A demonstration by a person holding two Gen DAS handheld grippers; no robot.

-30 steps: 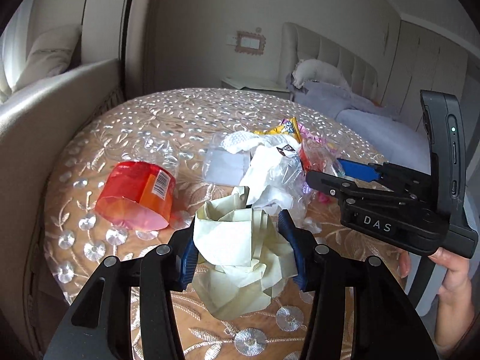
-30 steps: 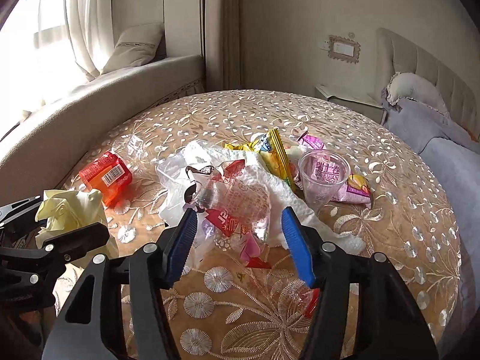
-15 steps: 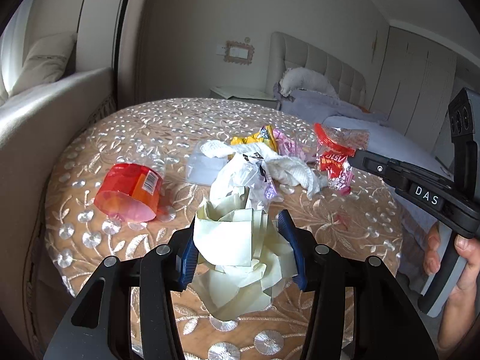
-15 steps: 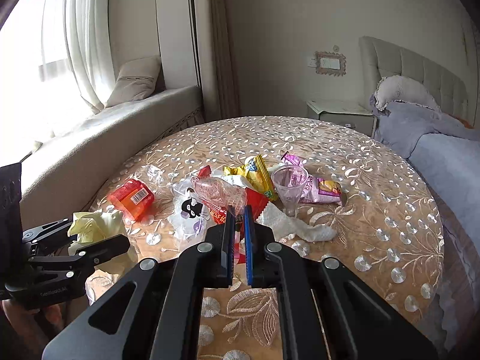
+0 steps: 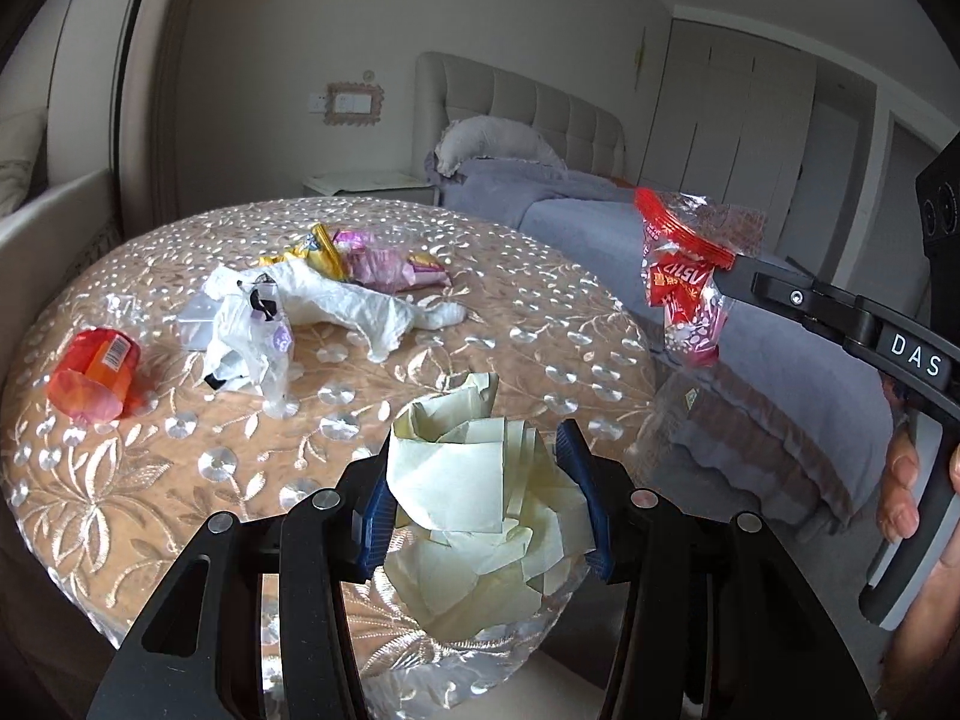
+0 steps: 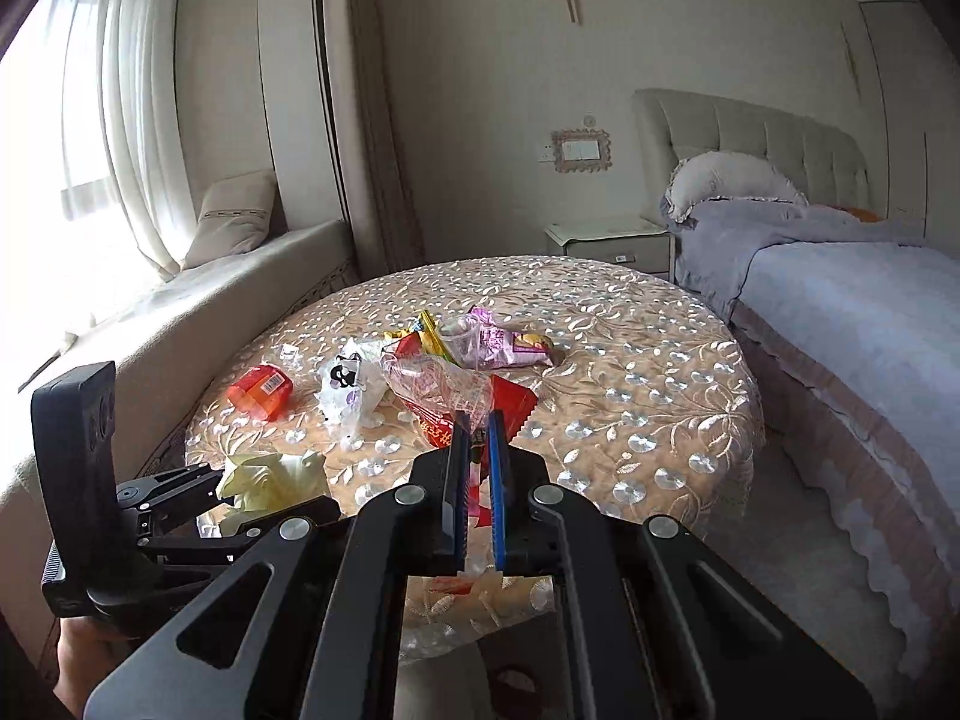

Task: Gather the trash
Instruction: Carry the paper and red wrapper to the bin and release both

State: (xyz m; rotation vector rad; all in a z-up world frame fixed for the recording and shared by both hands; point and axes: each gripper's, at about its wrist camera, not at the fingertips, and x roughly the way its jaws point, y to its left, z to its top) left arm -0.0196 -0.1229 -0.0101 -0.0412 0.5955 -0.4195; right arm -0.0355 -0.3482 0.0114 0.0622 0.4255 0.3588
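Note:
My left gripper (image 5: 477, 501) is shut on a crumpled wad of pale yellow paper (image 5: 474, 498), held above the near edge of the round table (image 5: 120, 480). In the right wrist view the same wad (image 6: 273, 477) shows at lower left. My right gripper (image 6: 477, 429) is shut on a clear and red plastic wrapper (image 6: 447, 387), which hangs off the table's right side in the left wrist view (image 5: 684, 276). Still on the table lie an orange cup (image 5: 93, 375), a white plastic bag (image 5: 252, 330), a white tissue (image 5: 366, 306) and yellow and pink snack wrappers (image 5: 372, 258).
A lilac bed (image 6: 852, 312) stands right of the table, with a nightstand (image 6: 606, 240) behind it. A cushioned window seat (image 6: 198, 312) runs along the left. A person's hand (image 5: 912, 492) grips the right gripper's handle.
My right gripper shut on the clear and red wrapper and lifted it off the pile, up and to the right. Both grippers drew back from the table; the yellow paper stayed in the left one.

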